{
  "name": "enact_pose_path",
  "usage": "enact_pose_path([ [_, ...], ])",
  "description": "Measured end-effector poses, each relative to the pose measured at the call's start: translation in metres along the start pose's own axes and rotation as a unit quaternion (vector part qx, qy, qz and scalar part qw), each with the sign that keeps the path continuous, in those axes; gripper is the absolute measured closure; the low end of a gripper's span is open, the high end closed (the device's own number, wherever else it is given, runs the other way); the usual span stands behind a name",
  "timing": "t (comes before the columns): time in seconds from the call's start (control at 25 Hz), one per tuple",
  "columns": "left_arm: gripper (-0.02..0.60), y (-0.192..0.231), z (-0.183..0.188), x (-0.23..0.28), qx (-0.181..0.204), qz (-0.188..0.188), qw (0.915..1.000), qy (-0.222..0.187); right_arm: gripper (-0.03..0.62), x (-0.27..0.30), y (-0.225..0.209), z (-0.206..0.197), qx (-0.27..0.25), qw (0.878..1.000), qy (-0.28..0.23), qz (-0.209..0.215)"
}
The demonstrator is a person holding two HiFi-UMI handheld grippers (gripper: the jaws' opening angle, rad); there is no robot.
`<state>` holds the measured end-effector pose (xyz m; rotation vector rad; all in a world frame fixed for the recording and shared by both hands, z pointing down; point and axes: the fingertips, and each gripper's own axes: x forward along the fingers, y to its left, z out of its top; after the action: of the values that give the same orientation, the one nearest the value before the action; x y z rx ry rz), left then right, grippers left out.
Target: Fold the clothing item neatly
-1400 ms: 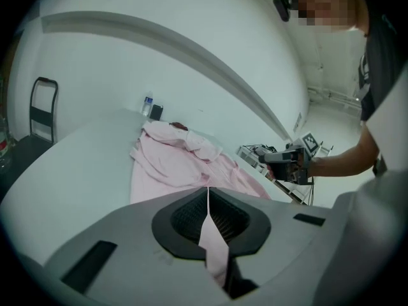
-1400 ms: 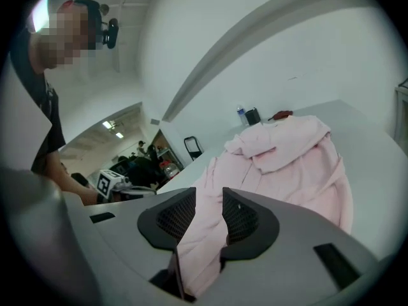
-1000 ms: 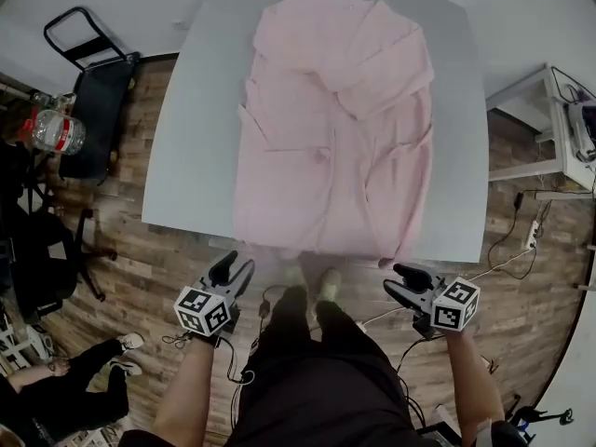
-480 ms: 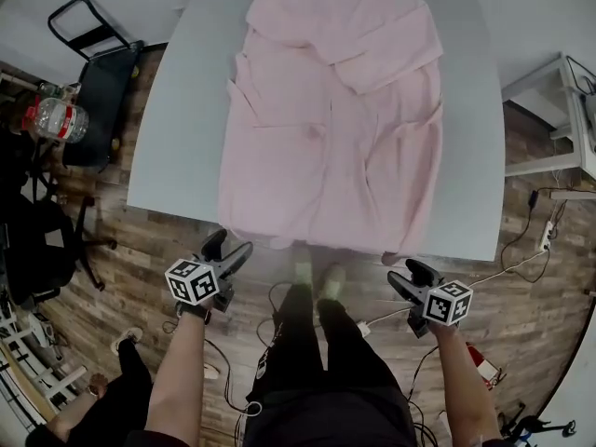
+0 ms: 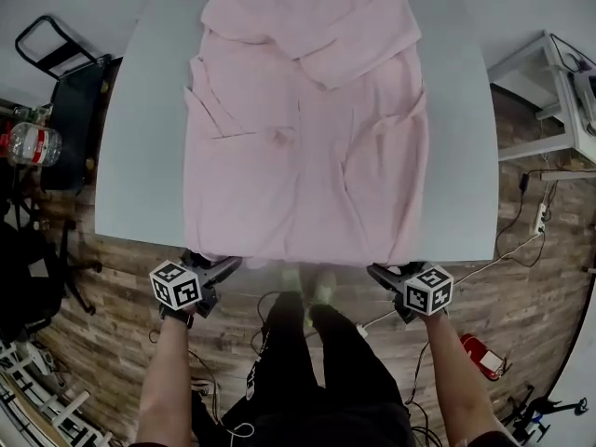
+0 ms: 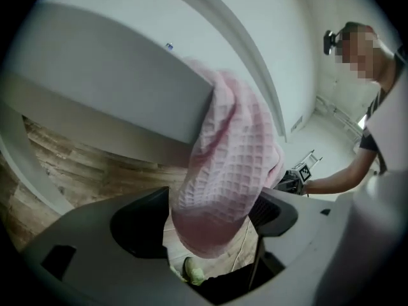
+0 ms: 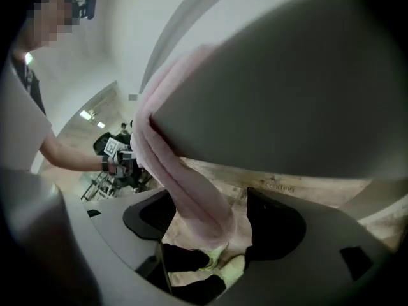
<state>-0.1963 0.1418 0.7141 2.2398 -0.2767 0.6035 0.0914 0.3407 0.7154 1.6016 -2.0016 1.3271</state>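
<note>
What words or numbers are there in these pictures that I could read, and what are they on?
Nothing here reads clearly.
Faint print just below the table: too blurred to read.
Tiny blue mark on the table top: too small to read.
Label on the water bottle: too small to read.
Marker cubes: only black-and-white square patterns, no words.

The garment (image 5: 307, 128) ahead of the left tool (image 5: 216, 266) was pale pink and waffle-patterned; the bench (image 5: 140, 175) was light grey.
</note>
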Motion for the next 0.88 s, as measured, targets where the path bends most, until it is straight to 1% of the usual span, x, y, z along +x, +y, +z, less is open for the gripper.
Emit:
enact_pose_path([
  [0.04, 0.207, 0.000, 0.002, 0.000, 0.001, -0.005, 1.0000, -0.004, 0.283, 0.003, 0.003, 0.000, -0.016, 1.000, 0.002, 0.004],
  [0.08, 0.264, 0.000, 0.005, 0.000, 0.001, -0.009, 0.9999, -0.009, 0.284, 0.005, 0.006, 0.001, -0.026, 1.000, 0.002, 0.011],
  [0.12, 0.356, -0.001, 0.007, -0.001, -0.002, -0.013, 0.9998, -0.016, 0.284, 0.006, 0.011, 0.003, -0.029, 0.999, -0.003, 0.018],
  [0.16, 0.484, -0.001, 0.010, -0.002, -0.009, -0.019, 0.9995, -0.023, 0.288, 0.004, 0.015, 0.006, -0.027, 0.999, -0.010, 0.023],
  [0.2, 0.569, -0.004, 0.011, -0.004, -0.019, -0.028, 0.9990, -0.029, 0.328, 0.001, 0.018, 0.009, -0.020, 0.999, -0.020, 0.025],
  [0.24, 0.571, -0.008, 0.011, -0.006, -0.027, -0.039, 0.9983, -0.033, 0.442, -0.004, 0.021, 0.011, -0.012, 0.999, -0.028, 0.024],
  [0.28, 0.572, -0.013, 0.009, -0.008, -0.030, -0.050, 0.9978, -0.031, 0.538, -0.008, 0.024, 0.012, -0.003, 0.999, -0.034, 0.024],
  [0.32, 0.572, -0.018, 0.006, -0.011, -0.028, -0.058, 0.9976, -0.025, 0.564, -0.013, 0.028, 0.012, 0.006, 0.999, -0.037, 0.027],
  [0.44, 0.574, -0.031, 0.002, -0.021, -0.018, -0.066, 0.9976, -0.010, 0.569, -0.026, 0.041, 0.012, 0.031, 0.998, -0.033, 0.043],
  [0.68, 0.574, -0.062, 0.010, -0.045, 0.003, -0.076, 0.9971, -0.006, 0.569, -0.058, 0.069, 0.015, 0.081, 0.993, -0.018, 0.079],
  [0.88, 0.574, -0.087, 0.016, -0.059, 0.016, -0.079, 0.9967, -0.004, 0.570, -0.076, 0.081, 0.016, 0.117, 0.989, -0.013, 0.095],
])
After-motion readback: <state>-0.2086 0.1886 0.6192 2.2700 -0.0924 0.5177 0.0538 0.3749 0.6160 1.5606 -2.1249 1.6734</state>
